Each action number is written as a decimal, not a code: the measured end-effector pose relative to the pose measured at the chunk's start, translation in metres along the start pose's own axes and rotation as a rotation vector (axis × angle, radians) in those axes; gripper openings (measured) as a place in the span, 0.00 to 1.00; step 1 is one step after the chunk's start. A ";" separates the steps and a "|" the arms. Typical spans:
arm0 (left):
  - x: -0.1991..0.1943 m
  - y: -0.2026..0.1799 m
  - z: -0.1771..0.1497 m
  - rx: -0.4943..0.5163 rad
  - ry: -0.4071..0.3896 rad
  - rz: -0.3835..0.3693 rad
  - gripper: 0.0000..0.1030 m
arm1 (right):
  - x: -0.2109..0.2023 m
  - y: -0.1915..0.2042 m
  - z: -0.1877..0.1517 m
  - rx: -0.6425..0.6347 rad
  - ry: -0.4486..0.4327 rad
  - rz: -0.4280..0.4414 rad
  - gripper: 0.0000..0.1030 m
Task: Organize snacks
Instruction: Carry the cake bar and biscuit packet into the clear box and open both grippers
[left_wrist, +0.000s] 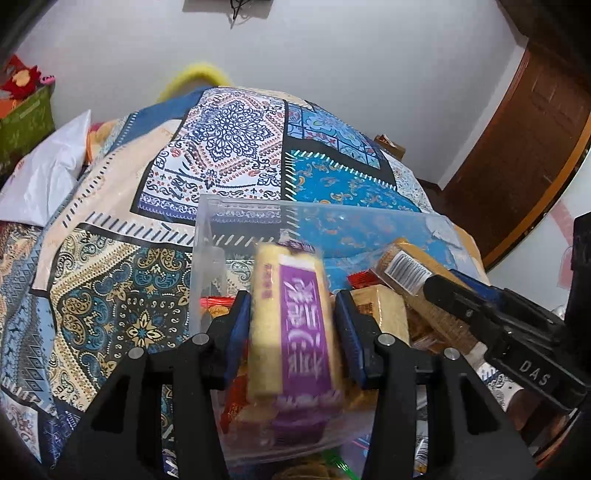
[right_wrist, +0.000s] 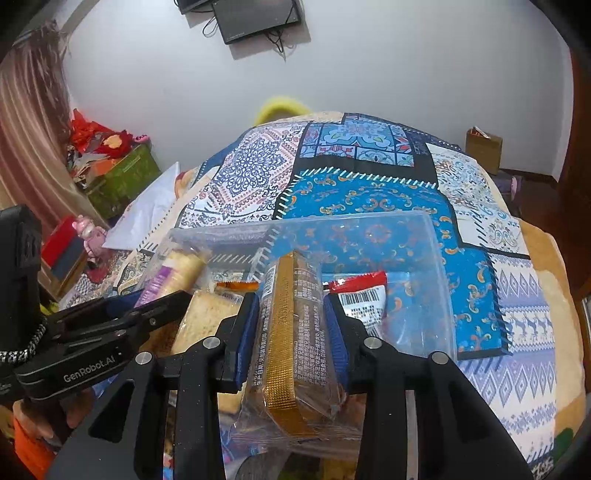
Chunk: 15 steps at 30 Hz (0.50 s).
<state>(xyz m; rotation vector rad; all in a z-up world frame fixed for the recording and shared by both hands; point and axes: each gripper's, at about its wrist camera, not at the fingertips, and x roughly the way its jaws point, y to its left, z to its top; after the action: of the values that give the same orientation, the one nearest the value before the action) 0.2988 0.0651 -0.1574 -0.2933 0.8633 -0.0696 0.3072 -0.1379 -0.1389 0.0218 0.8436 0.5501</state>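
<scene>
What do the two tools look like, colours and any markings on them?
Both tools, left tool and right tool, are matte black angular frames with silver round pivot bolts and ribbed blue pads on the fingers. One body reads "DAS", the other "GenRobot.AI", with a metal chain beside it.

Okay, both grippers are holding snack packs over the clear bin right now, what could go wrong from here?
The left gripper and right gripper work close together over one clear bin, so they could bump. The brown snack pack is pinched by its loose wrapper and might slip. The bin sits on a soft patterned blanket and may tip.
</scene>
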 end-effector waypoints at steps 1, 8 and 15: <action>-0.001 0.000 0.000 0.003 -0.001 0.000 0.49 | 0.000 0.001 0.000 -0.004 0.004 -0.004 0.35; -0.025 -0.008 -0.001 0.036 -0.038 0.009 0.55 | -0.016 0.006 0.001 -0.035 -0.026 -0.036 0.51; -0.065 -0.014 -0.010 0.066 -0.077 0.015 0.60 | -0.050 0.013 0.000 -0.084 -0.079 -0.078 0.57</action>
<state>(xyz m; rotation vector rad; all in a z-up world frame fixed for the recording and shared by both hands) 0.2500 0.0615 -0.1113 -0.2268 0.7855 -0.0725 0.2748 -0.1507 -0.1005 -0.0659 0.7402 0.5078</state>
